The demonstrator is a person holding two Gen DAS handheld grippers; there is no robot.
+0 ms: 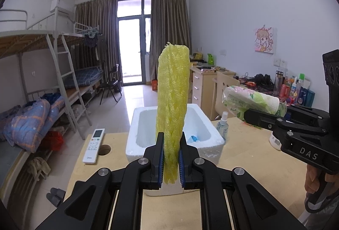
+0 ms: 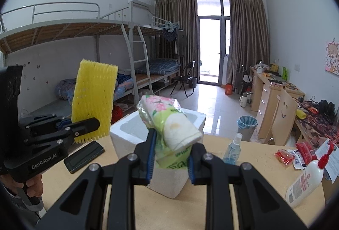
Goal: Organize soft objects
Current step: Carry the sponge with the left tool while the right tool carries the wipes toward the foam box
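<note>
Item: yellow foam net (image 1: 172, 107), soft mesh sleeve, held upright in the left gripper (image 1: 171, 163), fingers (image 1: 160, 158) pinched on its lower end; most of its length stands free above them, in front of and above the foam box (image 1: 214, 134). Item: tissue pack (image 2: 169, 124), floral plastic wrap, held in the right gripper (image 2: 170, 163), fingers closed on the wrap at its lower part, the pack tilted and raised over the near side of the box. Item: white foam box, open top, standing on the bench (image 1: 250, 158); a small blue-and-white thing lies inside, identity unclear. Also on the bench: remote (image 1: 94, 146), spray bottle (image 1: 222, 126), phone (image 2: 83, 156), lotion bottle (image 2: 305, 183), red packets (image 2: 285, 155). Stage, judged: both soft items lifted, neither yet in the box. Risks, judged: the net is gripped low and is limp, so it may fold or catch on the box rim when lowered; the slick wrap may slip from the fingers, since the hold looks to be on loose plastic; the two grippers are near each other over one box and could collide; the light box could be nudged toward the spray bottle just beside it.
</note>
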